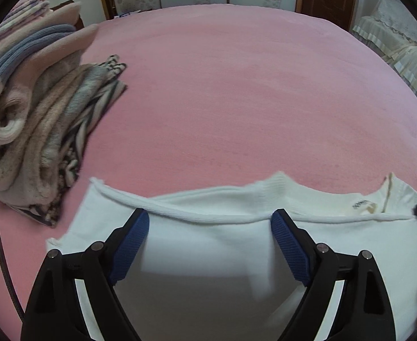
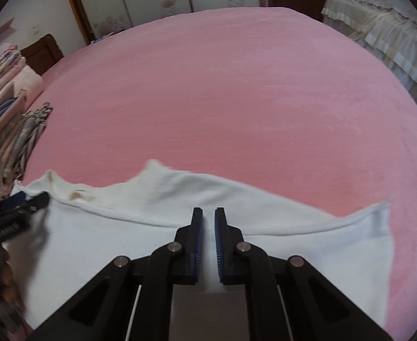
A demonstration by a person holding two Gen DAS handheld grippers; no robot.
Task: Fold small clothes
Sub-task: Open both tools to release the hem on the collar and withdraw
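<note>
A white knit top lies spread on the pink bed, its upper layer folded toward the neckline. The left gripper stands spread wide over the fold edge; the right gripper is pressed nearly together above the cloth, seemingly holding nothing. Next likely calls for pinching an edge for another fold

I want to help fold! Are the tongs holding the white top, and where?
The left tongs are open, holding nothing. The right tongs are nearly shut over the white top; whether they pinch it cannot be told.
</note>
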